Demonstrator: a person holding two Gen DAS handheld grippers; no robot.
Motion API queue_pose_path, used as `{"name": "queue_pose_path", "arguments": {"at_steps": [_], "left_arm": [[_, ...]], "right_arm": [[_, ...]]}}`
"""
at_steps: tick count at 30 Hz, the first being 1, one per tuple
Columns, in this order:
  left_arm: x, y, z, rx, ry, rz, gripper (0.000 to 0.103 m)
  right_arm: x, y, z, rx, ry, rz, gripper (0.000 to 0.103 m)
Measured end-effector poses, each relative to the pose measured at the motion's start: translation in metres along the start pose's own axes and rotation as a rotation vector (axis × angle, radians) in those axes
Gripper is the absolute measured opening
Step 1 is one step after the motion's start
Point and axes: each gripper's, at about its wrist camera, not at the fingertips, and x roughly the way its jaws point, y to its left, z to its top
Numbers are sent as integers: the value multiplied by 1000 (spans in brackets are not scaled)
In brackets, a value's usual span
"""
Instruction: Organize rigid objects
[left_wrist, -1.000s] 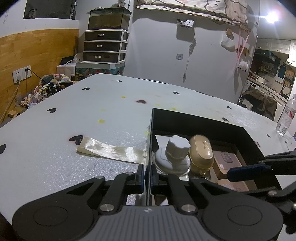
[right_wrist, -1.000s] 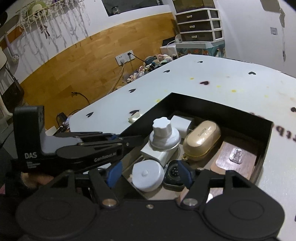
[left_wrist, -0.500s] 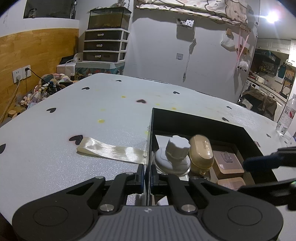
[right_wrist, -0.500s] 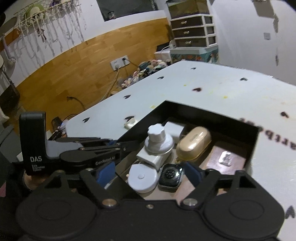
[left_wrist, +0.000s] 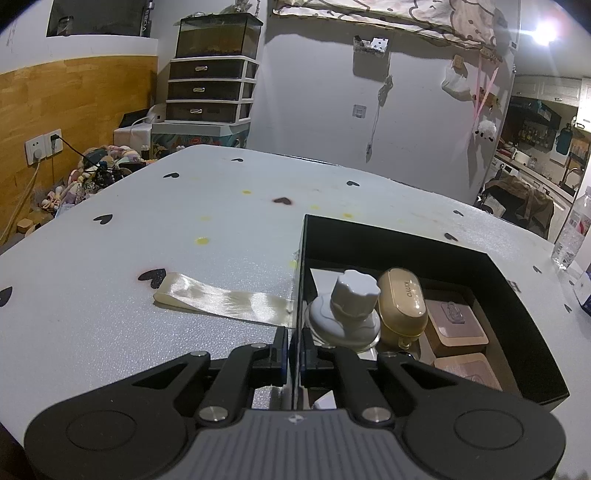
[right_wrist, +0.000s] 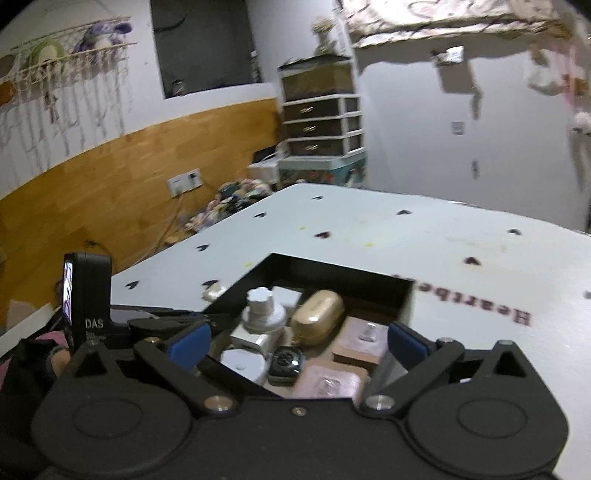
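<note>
On the left of the white, heart-dotted table (left_wrist: 184, 266) lies a cream satin ribbon (left_wrist: 221, 299), flat, its right end reaching the wall of the black box (left_wrist: 509, 295). The left gripper (left_wrist: 294, 349) is closed tight on that near-left box wall, its two fingers pinching the thin edge between them.

Inside the box, going left to right in the left wrist view: a white knobbed lid (left_wrist: 349, 308) standing upright on a white block, just beside it a gold oblong case (left_wrist: 402, 299) (some lettering on top, too small to read), then two tan wooden squares (left_wrist: 454, 323), one behind the other, each carrying a small clear piece.

The right wrist view, which is blurred, adds a white round disc (right_wrist: 242, 363) and a dark smartwatch face (right_wrist: 286, 362) at the near side of the box, touching one another.

The right gripper (right_wrist: 295, 338) hangs above the near edge of the box, its jaws opening wide, blue pads (right_wrist: 404, 338) far apart with nothing gripped between them; the box contents only show through the gap below.
</note>
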Motion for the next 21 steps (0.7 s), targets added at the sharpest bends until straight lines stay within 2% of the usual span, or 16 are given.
{"name": "queue_pose_path", "arguments": {"at_steps": [10,13,15,17,18,21], "left_arm": [[0,1,-1,-1,3,2,5],[-4,5,1,-27,-10,10,12],[-12,7,4,-31,-32,20,20],[-24,8,7,-27,-63,37,37],[-28,8,9,-29,-73,39,39],[-52,12,11,-44,-114,45,56]], "right_arm": [[-26,-8,-35,51,-100,-155,103],[-28,-11,-41,66,-118,-190,103],[-27,-15,-44,79,-121,-205,103],[-26,-17,-47,87,-121,-223,103],[-25,-17,-47,87,-121,-229,103],[-27,-17,-49,88,-123,-239,103]]}}
